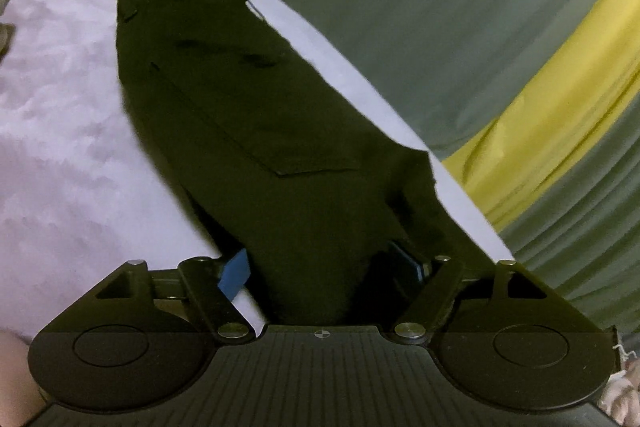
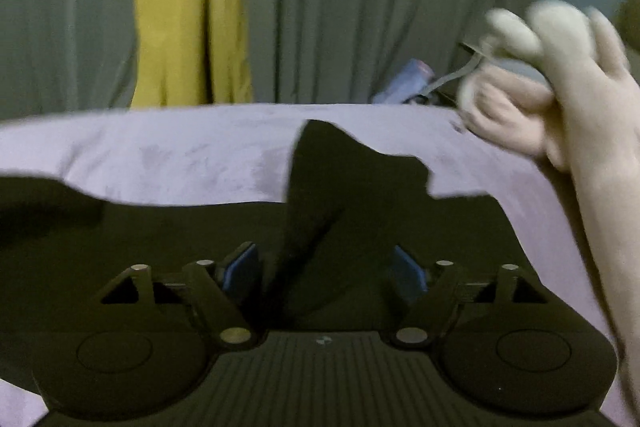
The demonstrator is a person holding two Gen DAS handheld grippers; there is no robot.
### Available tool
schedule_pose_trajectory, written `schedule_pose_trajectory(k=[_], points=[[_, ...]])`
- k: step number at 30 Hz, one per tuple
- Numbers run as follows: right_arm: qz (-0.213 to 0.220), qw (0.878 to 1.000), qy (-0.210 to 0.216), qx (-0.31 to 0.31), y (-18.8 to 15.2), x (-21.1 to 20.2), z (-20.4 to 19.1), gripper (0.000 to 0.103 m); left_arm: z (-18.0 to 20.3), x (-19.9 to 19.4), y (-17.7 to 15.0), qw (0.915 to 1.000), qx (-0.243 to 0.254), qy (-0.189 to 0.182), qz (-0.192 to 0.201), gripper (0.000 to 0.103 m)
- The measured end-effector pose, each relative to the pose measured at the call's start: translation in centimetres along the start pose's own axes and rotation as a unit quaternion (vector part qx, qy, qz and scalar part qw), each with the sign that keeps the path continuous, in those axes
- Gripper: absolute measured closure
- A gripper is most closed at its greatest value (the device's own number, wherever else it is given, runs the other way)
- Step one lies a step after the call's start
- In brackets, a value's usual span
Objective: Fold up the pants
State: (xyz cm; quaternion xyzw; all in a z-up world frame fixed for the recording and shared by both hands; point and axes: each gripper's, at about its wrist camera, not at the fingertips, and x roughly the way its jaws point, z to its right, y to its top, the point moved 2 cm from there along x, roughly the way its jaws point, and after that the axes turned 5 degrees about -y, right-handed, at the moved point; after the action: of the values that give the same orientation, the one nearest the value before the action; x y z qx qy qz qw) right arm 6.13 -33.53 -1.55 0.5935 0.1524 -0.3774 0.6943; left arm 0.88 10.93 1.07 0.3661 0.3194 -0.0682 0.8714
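Dark, nearly black fabric pants lie along a pale lilac bedsheet, close to its right edge, with a stitched pocket seam showing. In the left wrist view, the left gripper has its blue-padded fingers spread apart, with one end of the pants bunched between them; whether the pads press the cloth cannot be told. In the right wrist view (blurred), the right gripper also stands with jaws apart, a raised fold of the pants running up between them. A pale plush toy rests at the sheet's far right. Grey-green curtains with a yellow panel hang behind.
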Motion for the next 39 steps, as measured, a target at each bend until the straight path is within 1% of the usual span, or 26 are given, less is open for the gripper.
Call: schedule_pose_trajectory(k=[2, 5, 7, 8, 9, 11, 12, 13, 16, 17, 18, 19, 20, 21, 22, 23, 24, 25, 26, 27, 28, 30, 31, 37, 38, 39], points=[[-0.005, 0.999, -0.020, -0.030, 1.1, 1.7, -1.6, 0.028, -0.2, 0.5, -0.8, 0.9999, 0.006, 0.010, -0.003, 0.020], [-0.054, 0.994, -0.080, -0.054, 2.5, 5.5, -3.0, 0.028, -0.2, 1.2, -1.0, 0.9999, 0.004, 0.016, -0.004, 0.019], [-0.081, 0.989, -0.111, -0.046, 2.9, 7.6, -2.5, 0.029, -1.1, 1.7, -1.0, 0.9998, -0.007, 0.019, -0.007, 0.019], [-0.090, 0.989, -0.111, -0.030, 2.9, 8.4, -1.7, 0.035, -1.3, 1.8, -1.0, 0.9997, -0.012, 0.020, -0.008, 0.019], [-0.101, 0.990, -0.102, -0.006, 2.8, 8.9, -0.7, 0.066, -1.5, 1.9, -1.0, 0.9996, -0.016, 0.020, -0.010, 0.019], [-0.119, 0.990, -0.042, 0.069, 2.3, 9.4, 1.7, 0.091, -1.9, 2.1, -1.0, 0.9995, -0.027, 0.017, -0.009, 0.019], [-0.116, 0.987, -0.013, 0.110, 2.2, 9.1, 3.1, 0.098, -2.1, 2.2, -1.1, 0.9994, -0.030, 0.014, -0.007, 0.019], [-0.110, 0.984, 0.009, 0.144, 2.2, 8.6, 4.3, 0.100, -2.2, 2.1, -1.0, 0.9994, -0.033, 0.010, -0.004, 0.019], [-0.028, 0.970, 0.046, 0.237, 3.4, 4.4, 8.6, 0.100, -2.3, 1.9, -0.8, 0.9992, -0.039, 0.009, 0.008, 0.019], [0.014, 0.959, 0.063, 0.275, 3.6, 2.4, 10.5, 0.100, -2.4, 1.9, -0.8, 0.9990, -0.042, 0.011, 0.007, 0.019], [0.057, 0.941, 0.093, 0.321, 3.3, 0.5, 12.7, 0.100, -2.5, 1.9, -0.8, 0.9988, -0.048, 0.012, 0.004, 0.020], [0.085, 0.923, 0.115, 0.357, 2.6, -0.9, 14.5, 0.100, -2.7, 1.9, -0.8, 0.9983, -0.057, 0.013, 0.002, 0.020], [0.094, 0.912, 0.124, 0.380, 1.7, -1.8, 16.2, 0.100, -2.9, 1.6, -0.8, 0.9978, -0.065, 0.012, 0.005, 0.020], [0.094, 0.906, 0.129, 0.392, 0.5, -2.2, 17.4, 0.099, -2.9, 1.5, -0.7, 0.9975, -0.069, 0.012, 0.008, 0.020], [0.093, 0.906, 0.127, 0.393, -0.9, -1.9, 18.2, 0.099, -2.9, 1.2, -0.6, 0.9975, -0.069, 0.014, 0.012, 0.019], [0.084, 0.912, 0.114, 0.386, -2.3, -1.2, 18.6, 0.095, -2.9, 1.1, -0.6, 0.9975, -0.069, 0.014, 0.012, 0.019], [0.055, 0.921, 0.084, 0.377, -3.8, 0.1, 18.8, 0.088, -2.9, 1.2, -0.6, 0.9975, -0.069, 0.015, 0.008, 0.019], [0.017, 0.926, 0.053, 0.373, -5.2, 1.6, 19.1, 0.084, -2.9, 1.1, -0.6, 0.9975, -0.067, 0.019, 0.002, 0.019], [-0.026, 0.925, 0.027, 0.378, -6.6, 3.1, 19.5, 0.080, -2.9, 1.1, -0.6, 0.9977, -0.063, 0.023, -0.005, 0.019], [-0.068, 0.917, 0.024, 0.393, -8.0, 4.4, 20.0, 0.080, -2.7, 1.1, -0.6, 0.9979, -0.059, 0.024, -0.009, 0.019], [-0.084, 0.904, 0.032, 0.417, -9.1, 4.8, 20.5, 0.080, -2.6, 0.9, -0.7, 0.9981, -0.055, 0.023, -0.014, 0.019], [-0.062, 0.879, 0.057, 0.469, -10.6, 4.3, 21.4, 0.078, -2.3, 0.2, -0.6, 0.9985, -0.049, 0.016, -0.017, 0.019], [-0.057, 0.874, 0.061, 0.479, -11.0, 4.0, 21.6, 0.078, -2.0, -0.3, -0.6, 0.9988, -0.045, 0.014, -0.016, 0.018], [-0.047, 0.881, 0.074, 0.465, -10.7, 4.0, 21.7, 0.080, 0.7, -2.5, -1.4, 0.9996, 0.021, 0.020, -0.001, 0.018], [-0.047, 0.887, 0.071, 0.453, -10.3, 4.2, 21.3, 0.090, 1.2, -2.8, -1.5, 0.9993, 0.034, 0.013, 0.006, 0.016], [-0.042, 0.898, 0.062, 0.433, -9.9, 3.9, 21.0, 0.096, 1.9, -2.9, -1.7, 0.9986, 0.050, 0.006, 0.012, 0.015]])
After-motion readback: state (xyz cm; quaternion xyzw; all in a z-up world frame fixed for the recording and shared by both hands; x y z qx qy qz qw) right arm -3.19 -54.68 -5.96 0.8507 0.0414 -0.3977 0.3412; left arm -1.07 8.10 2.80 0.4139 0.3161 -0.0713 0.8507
